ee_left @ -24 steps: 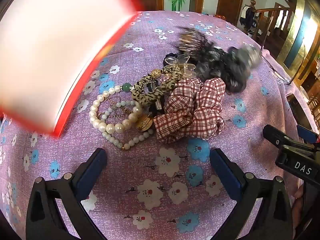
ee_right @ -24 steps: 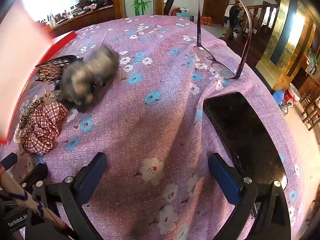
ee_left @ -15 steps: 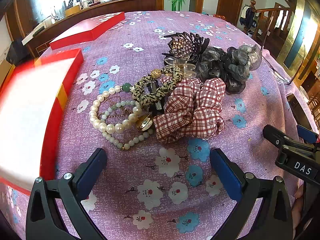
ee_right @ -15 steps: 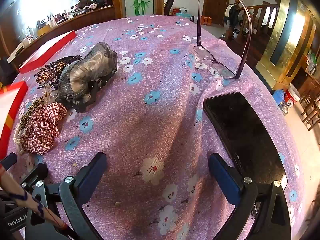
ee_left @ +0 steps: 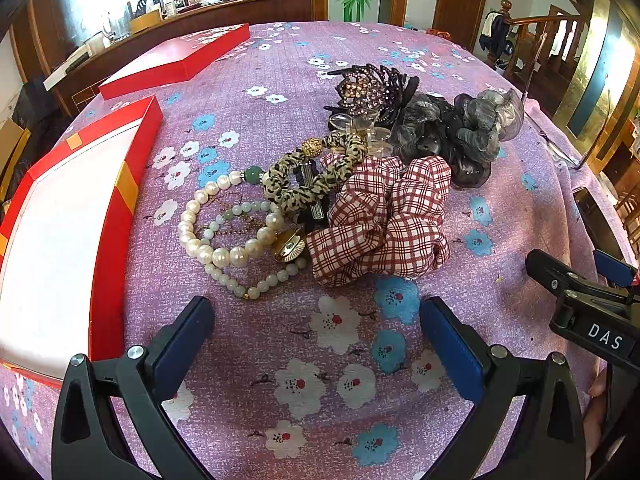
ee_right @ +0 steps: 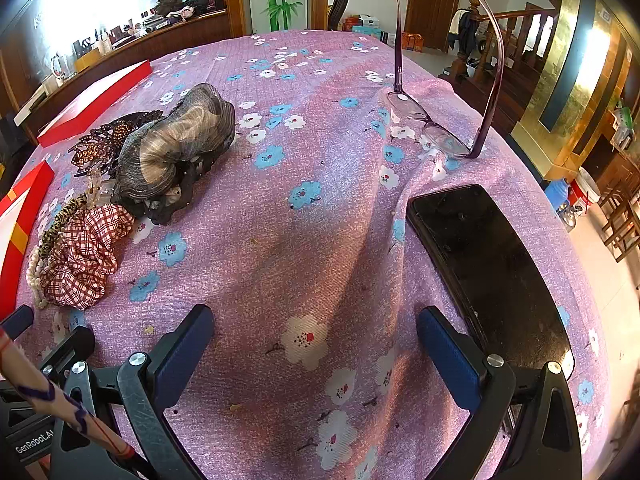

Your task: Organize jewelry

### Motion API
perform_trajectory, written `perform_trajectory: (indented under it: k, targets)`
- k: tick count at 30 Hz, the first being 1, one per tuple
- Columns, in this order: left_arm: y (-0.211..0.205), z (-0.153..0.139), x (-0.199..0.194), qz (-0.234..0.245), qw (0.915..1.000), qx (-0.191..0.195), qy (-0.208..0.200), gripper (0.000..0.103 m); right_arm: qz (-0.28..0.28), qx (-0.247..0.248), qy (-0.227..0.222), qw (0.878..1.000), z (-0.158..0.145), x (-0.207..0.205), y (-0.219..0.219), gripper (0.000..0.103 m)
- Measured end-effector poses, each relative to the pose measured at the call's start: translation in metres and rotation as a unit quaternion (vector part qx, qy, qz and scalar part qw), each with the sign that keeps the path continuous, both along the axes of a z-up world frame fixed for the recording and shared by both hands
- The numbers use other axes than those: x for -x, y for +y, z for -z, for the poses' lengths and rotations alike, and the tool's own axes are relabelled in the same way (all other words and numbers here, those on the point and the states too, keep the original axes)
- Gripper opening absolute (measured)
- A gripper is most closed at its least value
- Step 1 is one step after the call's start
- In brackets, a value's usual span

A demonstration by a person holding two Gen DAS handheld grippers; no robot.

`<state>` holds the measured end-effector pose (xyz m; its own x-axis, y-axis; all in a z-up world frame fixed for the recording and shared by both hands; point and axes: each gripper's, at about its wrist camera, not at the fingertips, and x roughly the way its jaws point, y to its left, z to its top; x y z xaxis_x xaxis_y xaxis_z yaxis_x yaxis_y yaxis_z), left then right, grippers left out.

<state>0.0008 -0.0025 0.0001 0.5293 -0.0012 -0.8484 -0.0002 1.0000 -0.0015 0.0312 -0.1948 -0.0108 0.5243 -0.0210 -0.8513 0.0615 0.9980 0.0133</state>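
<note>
A heap of jewelry and hair pieces lies on the purple flowered tablecloth (ee_left: pixel 280 80). In it are a pearl bracelet (ee_left: pixel 224 236), a leopard-print scrunchie (ee_left: pixel 316 176), a red plaid scrunchie (ee_left: pixel 384 220) (ee_right: pixel 84 252), a grey gauze scrunchie (ee_left: pixel 460 136) (ee_right: pixel 176 148) and a rhinestone claw clip (ee_left: pixel 372 88) (ee_right: pixel 108 140). An open red box (ee_left: pixel 60 232) with a white inside sits left of the heap. My left gripper (ee_left: pixel 316 332) hangs open just in front of the heap. My right gripper (ee_right: pixel 312 340) is open over bare cloth, right of the heap.
The red box lid (ee_left: pixel 176 60) lies at the far left. A pair of glasses (ee_right: pixel 436 128) stands on its lenses at the right, with a black phone (ee_right: pixel 488 268) in front of it near the table's edge. A wooden counter runs behind the table.
The red box came down from the air at the left and now rests flat on the cloth beside the heap. The grey scrunchie and claw clip, blurred before, lie still. Both grippers kept still.
</note>
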Motion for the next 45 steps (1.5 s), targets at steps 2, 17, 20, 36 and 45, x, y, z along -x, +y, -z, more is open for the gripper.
perform_trajectory:
  k: [2, 17, 20, 36, 45]
  targets:
    - [-0.001, 0.0, 0.0, -0.003, 1.0, -0.002, -0.001, 0.103, 0.001, -0.001, -0.001, 1.0, 0.0, 0.0, 0.0, 0.103]
    - [0.057, -0.045, 0.094, -0.069, 0.9802, -0.047, -0.179, 0.103, -0.028, -0.018, -0.124, 0.992, -0.043, 0.072, 0.05, 0.103]
    - [0.064, -0.046, 0.091, -0.076, 0.9815, -0.031, -0.173, 0.103, -0.031, -0.004, -0.138, 0.99, -0.043, 0.076, 0.062, 0.103]
    - [0.063, -0.045, 0.093, -0.072, 0.9831, -0.024, -0.166, 0.103, -0.027, 0.008, -0.159, 0.987, -0.045, 0.079, 0.066, 0.103]
    - [0.063, -0.044, 0.091, -0.072, 0.9838, -0.022, -0.163, 0.103, -0.036, 0.002, -0.149, 0.988, -0.042, 0.076, 0.066, 0.103]
